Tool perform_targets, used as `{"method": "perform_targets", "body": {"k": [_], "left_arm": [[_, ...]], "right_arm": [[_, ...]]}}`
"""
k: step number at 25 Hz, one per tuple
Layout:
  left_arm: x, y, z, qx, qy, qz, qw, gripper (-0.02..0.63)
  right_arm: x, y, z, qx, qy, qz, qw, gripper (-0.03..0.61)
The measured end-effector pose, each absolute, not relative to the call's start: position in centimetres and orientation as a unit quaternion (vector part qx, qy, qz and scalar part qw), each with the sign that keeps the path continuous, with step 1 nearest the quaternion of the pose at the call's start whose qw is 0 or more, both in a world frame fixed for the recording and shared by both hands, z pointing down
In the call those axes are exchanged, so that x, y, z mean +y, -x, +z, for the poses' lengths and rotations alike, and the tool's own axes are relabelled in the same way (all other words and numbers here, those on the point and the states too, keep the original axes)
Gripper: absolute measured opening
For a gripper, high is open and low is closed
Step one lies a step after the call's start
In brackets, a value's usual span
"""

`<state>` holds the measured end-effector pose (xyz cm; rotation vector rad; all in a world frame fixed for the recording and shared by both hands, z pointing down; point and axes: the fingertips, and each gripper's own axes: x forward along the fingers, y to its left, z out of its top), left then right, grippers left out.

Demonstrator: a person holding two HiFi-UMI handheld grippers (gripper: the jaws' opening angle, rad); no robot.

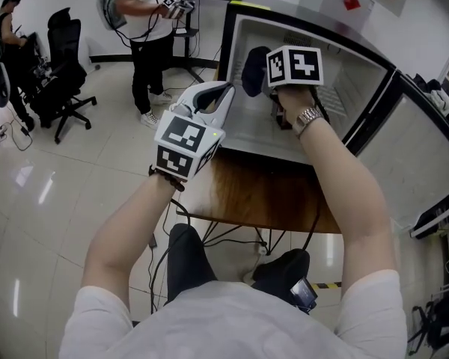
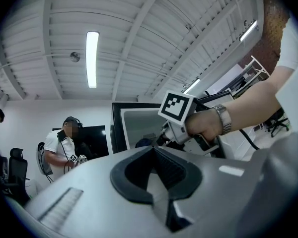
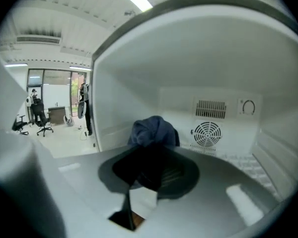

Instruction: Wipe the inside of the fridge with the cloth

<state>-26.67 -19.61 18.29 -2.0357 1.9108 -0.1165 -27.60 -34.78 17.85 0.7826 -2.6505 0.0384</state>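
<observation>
A small white fridge (image 1: 258,129) stands open on a brown wooden desk (image 1: 262,193), with its opening facing the person. In the right gripper view its pale inner walls (image 3: 139,83) fill most of the picture. The back wall carries a round fan grille (image 3: 207,132) with a slotted vent (image 3: 211,108) above it and a dial (image 3: 247,106) to the right.

The right hand-held gripper (image 1: 273,81) reaches into the fridge, near its left inner wall. Its jaws (image 3: 149,165) are pinched on a dark blue cloth (image 3: 153,132). The cloth bunches up in a lump just beyond the tips, in front of the back wall and left of the fan grille. From the head view the cloth (image 1: 253,69) shows as a dark wad at the front end of that hand-held gripper, inside the fridge and above its floor.

The left hand-held gripper (image 1: 217,99) is held outside the fridge, just in front of its lower left corner and over the desk's far edge. It is well apart from the cloth. Its jaws (image 2: 156,170) are pressed together with nothing between them. Its own view looks past them to the fridge (image 2: 134,125) and the right hand.

On the tiled floor behind, a person (image 1: 146,36) in a white shirt stands near black office chairs (image 1: 63,73).
</observation>
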Motion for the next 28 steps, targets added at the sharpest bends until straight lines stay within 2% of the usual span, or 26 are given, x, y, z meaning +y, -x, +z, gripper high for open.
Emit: {"method": "perform_targets", "body": {"k": [7,15,28], "left_arm": [[-19.3,26.9,18.7,0.690,0.700,-0.046,0.179,0.005],[-19.0,27.9,20.7,0.709,0.683,-0.050,0.170,0.005],[-19.2,28.5,22.8,0.736,0.656,-0.042,0.160,0.002]], "right_arm": [[-30.1,25.3,17.4,-0.962,-0.232,-0.025,0.143,0.074],[-26.4,23.0,18.9,-0.971,-0.185,-0.128,0.080,0.074],[-25.5,24.1,27.9,-0.965,-0.166,-0.191,0.065,0.075]]}}
